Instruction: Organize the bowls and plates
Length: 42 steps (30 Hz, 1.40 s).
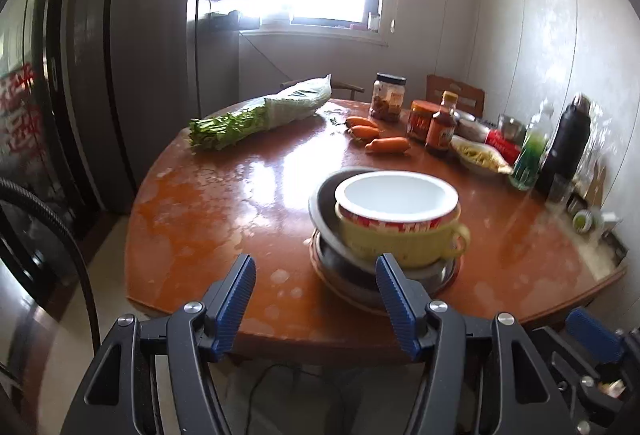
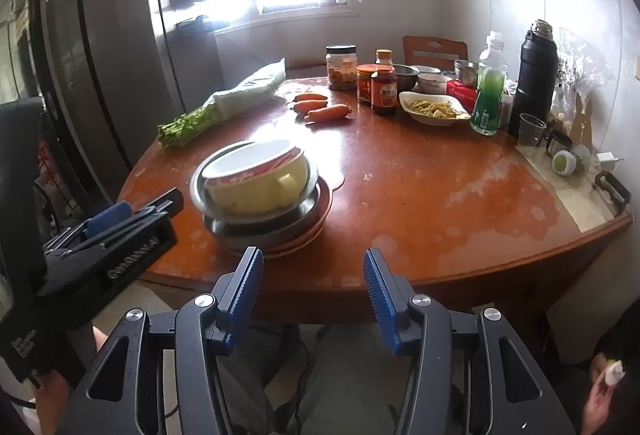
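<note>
A yellow enamel bowl (image 1: pixel 400 231) with a white inside and a side handle sits tilted in a steel bowl (image 1: pixel 324 211), on top of a steel plate and a pale plate (image 1: pixel 344 287), stacked near the round wooden table's front edge. The stack also shows in the right wrist view (image 2: pixel 260 191). My left gripper (image 1: pixel 316 275) is open and empty, just in front of the stack, its right finger overlapping the plate rim in view. My right gripper (image 2: pixel 314 271) is open and empty, in front of the table edge, right of the stack. The left gripper also shows in the right wrist view (image 2: pixel 120 223).
On the table (image 2: pixel 440 187) lie bagged greens (image 2: pixel 216 107), three carrots (image 2: pixel 320 107), jars and a sauce bottle (image 2: pixel 384 91), a dish of food (image 2: pixel 434 109), a green bottle (image 2: pixel 488 95), a black flask (image 2: pixel 536 75), small bowls and cups. A fridge stands at left.
</note>
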Each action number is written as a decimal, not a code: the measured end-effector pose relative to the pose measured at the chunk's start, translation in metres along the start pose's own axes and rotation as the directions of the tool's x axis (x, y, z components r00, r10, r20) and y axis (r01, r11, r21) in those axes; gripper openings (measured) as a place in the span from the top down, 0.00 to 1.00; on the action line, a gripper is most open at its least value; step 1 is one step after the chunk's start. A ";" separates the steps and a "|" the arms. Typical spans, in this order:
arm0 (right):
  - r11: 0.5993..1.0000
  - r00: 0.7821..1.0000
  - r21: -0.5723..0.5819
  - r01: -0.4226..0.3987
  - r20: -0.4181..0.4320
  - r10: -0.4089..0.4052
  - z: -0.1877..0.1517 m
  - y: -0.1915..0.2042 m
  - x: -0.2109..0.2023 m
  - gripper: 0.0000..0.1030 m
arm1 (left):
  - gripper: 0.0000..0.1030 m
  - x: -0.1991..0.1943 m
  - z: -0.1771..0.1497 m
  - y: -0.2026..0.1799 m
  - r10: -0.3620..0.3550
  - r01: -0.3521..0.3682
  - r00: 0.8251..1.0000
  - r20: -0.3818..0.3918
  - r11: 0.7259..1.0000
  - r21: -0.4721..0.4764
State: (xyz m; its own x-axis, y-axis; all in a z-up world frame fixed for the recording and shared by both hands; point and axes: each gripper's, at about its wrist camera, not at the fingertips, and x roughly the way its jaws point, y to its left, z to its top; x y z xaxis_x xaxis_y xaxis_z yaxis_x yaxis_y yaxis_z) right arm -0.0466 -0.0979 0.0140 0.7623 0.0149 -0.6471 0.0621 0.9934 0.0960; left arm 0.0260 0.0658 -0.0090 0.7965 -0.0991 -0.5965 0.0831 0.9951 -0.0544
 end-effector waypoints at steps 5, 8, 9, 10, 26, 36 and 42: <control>1.000 1.000 -0.004 0.009 -0.004 -0.009 -0.008 0.001 -0.003 0.47 | 0.38 -0.001 -0.005 -0.006 0.057 -0.057 0.998 -0.004 0.998 0.031; 1.000 1.000 -0.006 0.015 -0.005 -0.015 -0.009 0.000 -0.004 0.47 | 0.38 -0.001 -0.007 -0.003 0.036 -0.036 0.999 -0.012 0.999 0.007; 1.000 1.000 -0.007 0.015 -0.006 -0.015 -0.010 0.000 -0.004 0.47 | 0.38 -0.001 -0.007 -0.001 0.029 -0.029 0.999 -0.014 1.000 -0.003; 1.000 1.000 -0.008 0.017 -0.005 -0.017 -0.010 0.000 -0.004 0.47 | 0.38 -0.001 -0.007 -0.001 0.026 -0.026 1.000 -0.015 1.000 -0.007; 1.000 1.000 -0.013 0.026 -0.017 -0.027 -0.013 -0.003 -0.001 0.47 | 0.38 0.002 -0.009 -0.001 -0.035 0.034 0.998 -0.047 0.999 -0.034; 0.999 0.999 -0.014 0.038 -0.017 -0.038 -0.013 -0.004 0.001 0.47 | 0.38 -0.002 -0.007 0.003 -0.037 0.035 0.999 -0.028 0.997 -0.064; 0.999 0.999 -0.009 0.043 -0.022 -0.043 -0.013 -0.006 0.003 0.47 | 0.28 -0.014 -0.007 -0.010 0.110 -0.111 0.993 0.039 0.994 0.017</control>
State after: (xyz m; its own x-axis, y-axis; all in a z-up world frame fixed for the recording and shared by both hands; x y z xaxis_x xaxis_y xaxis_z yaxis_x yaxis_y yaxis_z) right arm -0.0525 -0.1024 0.0018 0.7445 -0.0254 -0.6671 0.0892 0.9941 0.0617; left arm 0.0095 0.0578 -0.0055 0.8234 0.0107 -0.5674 0.0046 0.9997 0.0255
